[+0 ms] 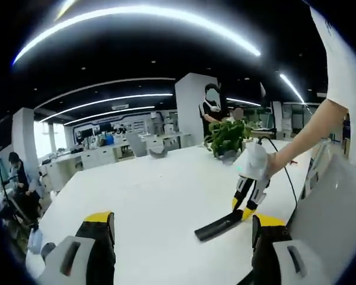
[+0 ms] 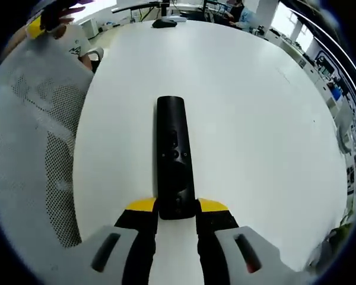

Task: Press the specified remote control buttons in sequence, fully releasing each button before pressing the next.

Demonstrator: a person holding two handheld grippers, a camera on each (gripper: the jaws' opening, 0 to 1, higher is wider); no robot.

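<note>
An open-plan office with ceiling light strips surrounds a large white table (image 1: 154, 196).

Left gripper view: the table fills the middle of the frame. At the bottom, the left gripper (image 1: 181, 234) shows its two yellow-tipped jaws set wide apart, with nothing between them. At lower right of centre lies the black remote control (image 1: 218, 225), flat on the table. The right gripper (image 1: 247, 208), held by a person's arm entering from the right edge, comes down onto the remote's far end. A potted plant (image 1: 227, 138) stands on the table at upper right of centre, well beyond the remote. A chair back (image 1: 329, 219) occupies the right side.

Right gripper view: the remote (image 2: 175, 157) runs lengthwise up the centre of the frame, its buttons facing up. The right gripper (image 2: 177, 209) has its jaws closed narrowly on the near end of the remote, one yellow tip at each side. A mesh chair back (image 2: 35, 130) fills the left.

Progress: the remote appears steadied, but no jaw rests on a button; the pressing sequence seems wholly or largely still to do.
</note>
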